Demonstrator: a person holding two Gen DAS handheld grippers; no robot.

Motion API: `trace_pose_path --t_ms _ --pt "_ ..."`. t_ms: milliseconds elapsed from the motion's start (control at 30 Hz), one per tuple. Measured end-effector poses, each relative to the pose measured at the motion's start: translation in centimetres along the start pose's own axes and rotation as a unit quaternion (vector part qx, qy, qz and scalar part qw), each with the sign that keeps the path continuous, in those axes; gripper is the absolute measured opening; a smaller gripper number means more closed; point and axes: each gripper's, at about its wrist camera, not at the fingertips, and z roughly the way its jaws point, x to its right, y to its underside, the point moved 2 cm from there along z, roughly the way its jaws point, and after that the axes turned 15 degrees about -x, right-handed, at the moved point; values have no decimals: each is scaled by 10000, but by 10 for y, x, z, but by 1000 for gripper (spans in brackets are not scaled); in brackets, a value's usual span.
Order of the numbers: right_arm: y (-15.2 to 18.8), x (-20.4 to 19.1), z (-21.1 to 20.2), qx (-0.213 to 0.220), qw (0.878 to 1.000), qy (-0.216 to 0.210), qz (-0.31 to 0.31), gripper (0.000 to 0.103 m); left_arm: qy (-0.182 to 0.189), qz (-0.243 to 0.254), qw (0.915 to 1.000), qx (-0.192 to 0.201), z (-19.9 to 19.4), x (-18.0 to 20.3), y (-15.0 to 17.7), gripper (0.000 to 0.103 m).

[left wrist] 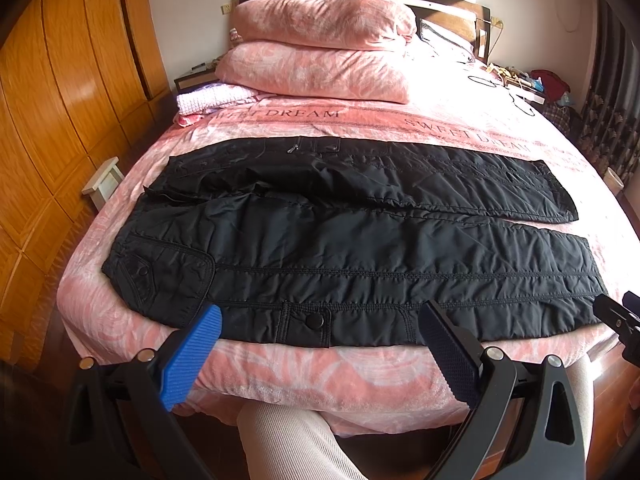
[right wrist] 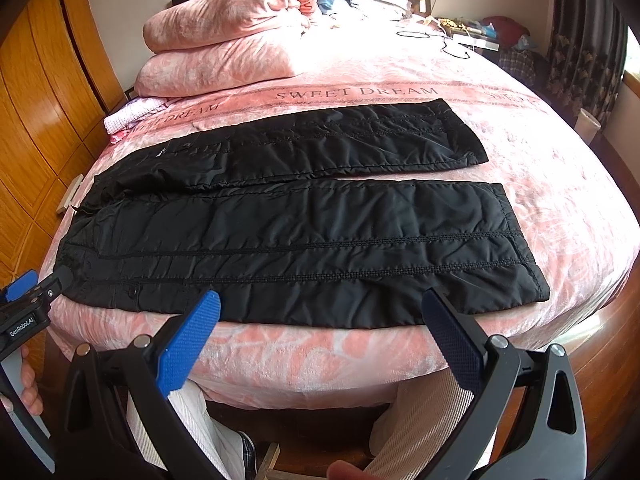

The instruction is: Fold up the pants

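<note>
My black quilted padded pants (left wrist: pixel 344 248) lie flat, legs apart, across the pink velvety bed (left wrist: pixel 304 372). My left gripper (left wrist: pixel 320 316) and right gripper (right wrist: pixel 320 300) hover spread wide at its near edge.

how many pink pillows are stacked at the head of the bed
2. The upper pillow lies on the lower pillow, both at the left of the headboard end, beyond the black pants. More bedding to their right may hide others.

Bed (left wrist: pixel 280 380) under a pink spread lettered SWEET DREAM. Flat across the near part, black quilted pants (left wrist: pixel 360 248), legs side by side. Near the headboard, stacked pink pillows (left wrist: pixel 320 48), a folded pale cloth (left wrist: pixel 212 98) beside them.
</note>
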Motion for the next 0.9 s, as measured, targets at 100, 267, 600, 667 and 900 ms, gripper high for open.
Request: trace_pose_path --t_ms 100,267,600,667,900 --pt "-1 0 0 20 10000 -90 10 101 0 2 10000 -8 0 -1 -1 99" --pt "-2 2 -2 52 9998 -196 87 101 -4 5 10000 -7 0 -1 0 99" --pt "-3 3 0 42 9995 -293 123 101 8 19 10000 -39 1 0 -1 99" --pt "-4 3 1 39 9995 -301 111 101 24 23 10000 -71 3 1 -2 99" --pt "-33 6 19 -147 9980 -578 -229 101 332 124 9984 -431 28 2 -28 99"
